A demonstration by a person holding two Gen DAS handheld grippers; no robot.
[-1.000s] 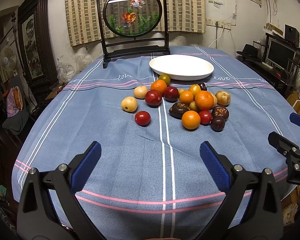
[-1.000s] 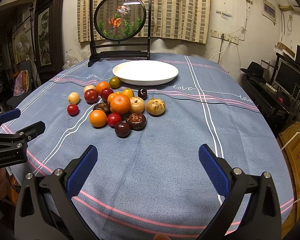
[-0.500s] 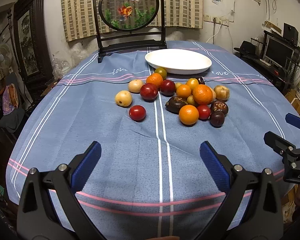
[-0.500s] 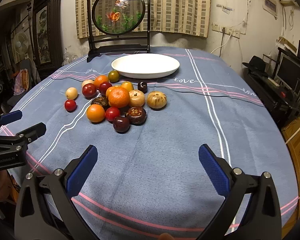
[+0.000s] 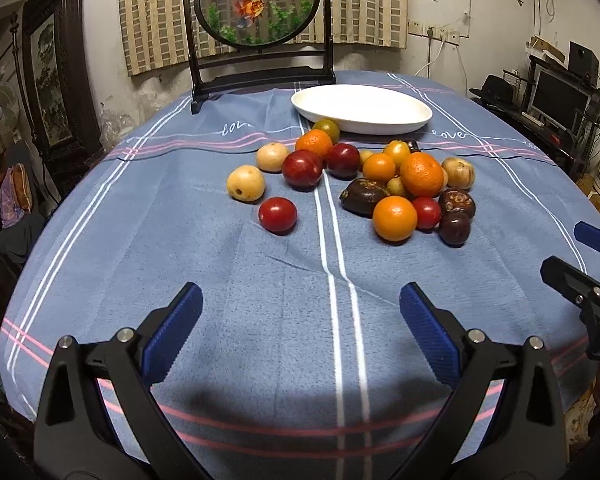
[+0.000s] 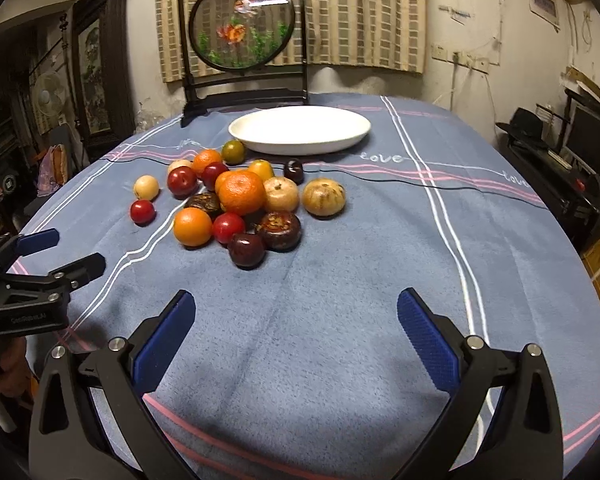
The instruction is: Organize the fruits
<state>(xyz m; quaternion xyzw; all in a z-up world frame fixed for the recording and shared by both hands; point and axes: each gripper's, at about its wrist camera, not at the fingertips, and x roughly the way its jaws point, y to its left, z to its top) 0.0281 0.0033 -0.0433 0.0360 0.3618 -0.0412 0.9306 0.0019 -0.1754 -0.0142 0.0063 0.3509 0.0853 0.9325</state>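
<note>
Fingers (image 5: 172,332) of both grippers wide, empty, above tablecloth (image 6: 380,240) lettered "love" (image 6: 382,157).

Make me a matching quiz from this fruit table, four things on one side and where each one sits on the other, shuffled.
Things:
1. white plate
2. lone red tomato
3. goldfish screen
4. dark plum

Places:
A. pile's near edge, closest to the right gripper
B. apart, left of the pile
C. far table edge, behind the plate
D. just beyond the fruit

Pairs: 1-D, 2-B, 3-C, 4-A
</note>
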